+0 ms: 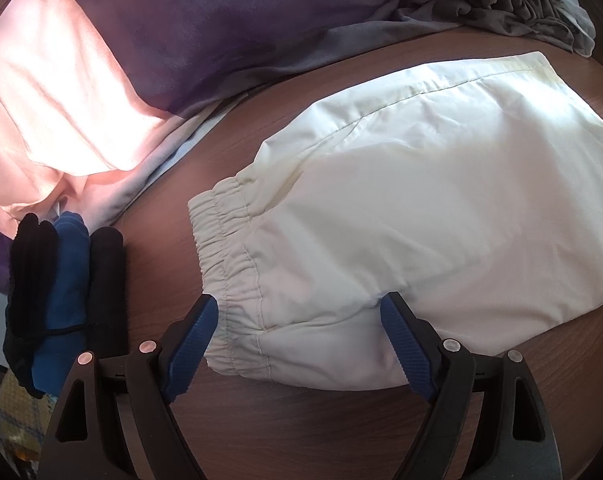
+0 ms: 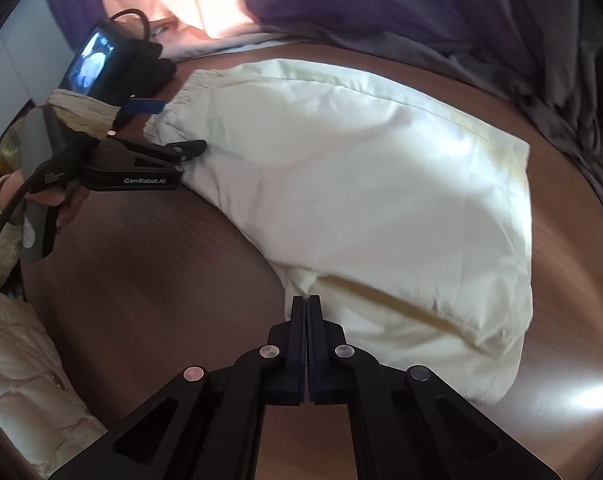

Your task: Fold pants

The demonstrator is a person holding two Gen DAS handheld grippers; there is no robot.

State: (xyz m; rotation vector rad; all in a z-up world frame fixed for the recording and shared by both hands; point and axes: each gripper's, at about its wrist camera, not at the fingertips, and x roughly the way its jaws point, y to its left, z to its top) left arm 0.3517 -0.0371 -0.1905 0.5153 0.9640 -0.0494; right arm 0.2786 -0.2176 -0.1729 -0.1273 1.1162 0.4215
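**A:** What do the pants look like from where you stand?

**B:** One pair of pants (image 1: pixel 441 200), cream-white and thin, lying on the brown wooden table (image 1: pixel 341 428). They are doubled over into a broad flat shape. The gathered elastic waistband (image 1: pixel 225 248) is at my left side, and a long seam runs along the far edge. A few soft creases, otherwise smooth.

**A:** And your grippers?

**B:** Two. My left gripper (image 1: pixel 297 316) has its blue pads (image 1: pixel 193 348) spread wide, one on each side of the waistband corner, with cloth between them. They sit right at the fabric but I can't say they press it. My right gripper (image 2: pixel 306 308) has its jaws closed flat together at the near edge of the pants, where the cloth bunches. Whether any fabric is pinched in there I cannot tell.

**A:** Anything else about?

**B:** On the left of the table, three rolled dark items (image 1: pixel 61 280) side by side: two black, one blue in the middle. Behind the table, a pink curtain (image 1: pixel 53 92) lit from outside, purple fabric (image 1: pixel 221 20) beside it, and one heap of grey cloth (image 1: pixel 541 4) at the far right corner. My hand (image 2: pixel 41 196) on the left gripper's handle shows in the right view.
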